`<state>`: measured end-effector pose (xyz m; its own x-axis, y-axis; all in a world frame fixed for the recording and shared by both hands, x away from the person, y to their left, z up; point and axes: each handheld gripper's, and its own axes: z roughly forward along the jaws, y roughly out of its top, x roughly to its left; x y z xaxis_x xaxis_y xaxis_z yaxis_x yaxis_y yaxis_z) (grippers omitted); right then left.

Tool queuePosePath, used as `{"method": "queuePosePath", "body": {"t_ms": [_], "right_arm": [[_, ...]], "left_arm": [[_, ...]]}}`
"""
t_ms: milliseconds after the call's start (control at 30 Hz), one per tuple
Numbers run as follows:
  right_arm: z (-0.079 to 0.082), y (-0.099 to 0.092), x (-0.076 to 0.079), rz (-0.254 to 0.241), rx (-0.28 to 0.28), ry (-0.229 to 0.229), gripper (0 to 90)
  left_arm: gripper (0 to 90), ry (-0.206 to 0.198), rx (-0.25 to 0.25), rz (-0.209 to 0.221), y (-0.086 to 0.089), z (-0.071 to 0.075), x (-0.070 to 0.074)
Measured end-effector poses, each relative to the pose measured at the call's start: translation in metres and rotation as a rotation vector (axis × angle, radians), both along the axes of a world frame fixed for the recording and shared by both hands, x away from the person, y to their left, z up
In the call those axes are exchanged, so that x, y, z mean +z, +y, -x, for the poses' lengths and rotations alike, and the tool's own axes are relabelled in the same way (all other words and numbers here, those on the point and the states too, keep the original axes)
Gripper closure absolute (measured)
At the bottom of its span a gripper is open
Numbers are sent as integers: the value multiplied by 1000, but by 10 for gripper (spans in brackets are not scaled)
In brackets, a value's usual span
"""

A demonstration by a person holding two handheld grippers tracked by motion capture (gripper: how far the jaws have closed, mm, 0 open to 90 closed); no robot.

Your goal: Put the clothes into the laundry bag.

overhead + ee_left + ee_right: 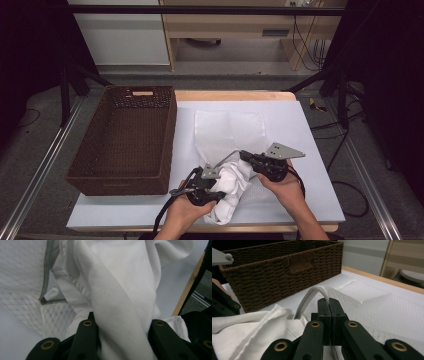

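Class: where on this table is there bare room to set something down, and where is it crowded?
Free: the white mat right of the mesh bag, and the wicker basket's inside. Crowded: front centre, where both grippers hold the white cloth.

Bright overhead light washes the white table (pixel 310 130), surroundings fall dark, and close cloth (pixel 120 290) blurs softly.

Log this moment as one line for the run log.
left gripper: shut on white garment | right gripper: shut on mesh laundry bag zipper edge | wicker basket: empty, left of bag
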<state>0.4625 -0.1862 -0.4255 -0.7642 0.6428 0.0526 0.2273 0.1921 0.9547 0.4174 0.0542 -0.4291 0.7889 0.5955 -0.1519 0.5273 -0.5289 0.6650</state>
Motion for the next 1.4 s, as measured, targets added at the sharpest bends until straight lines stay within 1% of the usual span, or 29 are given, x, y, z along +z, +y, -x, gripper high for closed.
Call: {"method": "queuePosePath", "body": {"t_ms": [67, 167, 200, 267, 333, 400, 433, 467, 533, 600, 667, 700, 767, 800, 833, 867, 933, 1000, 1067, 1200, 1267, 1300, 1400], "right_arm": [[0, 0, 0, 0, -1, -1, 896], [0, 1, 0, 8, 3, -1, 896], [0, 1, 0, 9, 9, -3, 896], [2, 3, 1, 11, 11, -5, 896], [3, 4, 1, 13, 20, -10, 896], [4, 6, 1, 15, 27, -11, 896], [5, 7, 1, 17, 27, -11, 896], [5, 7, 1, 18, 28, -11, 896], [4, 8, 1, 18, 30, -12, 896], [4, 8, 1, 14, 31, -11, 896], [4, 8, 2, 8, 29, -9, 896], [4, 8, 2, 8, 29, -9, 896], [4, 8, 2, 7, 29, -11, 896], [4, 8, 2, 8, 30, -12, 896], [4, 8, 2, 8, 32, -13, 896], [4, 8, 2, 9, 32, -14, 896], [4, 8, 2, 7, 34, -12, 896], [4, 8, 1, 4, 36, -7, 896], [2, 9, 0, 9, 38, -7, 896], [1, 9, -1, 14, 33, -4, 896], [2, 8, 0, 15, 34, -8, 896], [2, 8, 0, 13, 34, -10, 896], [3, 9, 1, 16, 39, -13, 896]], "left_arm": [[698, 2, 11, -10, -3, -3, -3], [698, 4, 24, -41, -6, -8, -14], [698, 12, 32, -38, -6, -10, -18], [698, 24, 53, -9, -5, -13, -22], [698, 28, 58, -3, -5, -13, -23], [698, 23, 61, -1, -5, -13, -21], [698, 20, 57, -7, -5, -12, -20], [698, 18, 58, 2, -6, -11, -18], [698, 11, 50, 6, -7, -10, -12], [697, -4, 63, -4, -10, -10, -6], [698, -29, 68, -21, -14, -12, -2], [697, -37, 75, -19, -16, -14, -2], [697, -32, 82, -15, -18, -19, -4], [697, -36, 97, -14, -20, -22, -7], [697, -36, 101, -14, -21, -23, -8], [697, -33, 109, -1, -22, -25, -11], [697, -26, 117, 11, -23, -28, -15], [696, -28, 124, 11, -24, -30, -18], [696, -19, 134, 32, -22, -32, -21], [695, -32, 143, 35, -22, -34, -22], [695, -37, 161, 37, -23, -36, -21], [695, -36, 182, 42, -24, -38, -22], [695, -50, 233, 38, -23, -42, -21]]}}
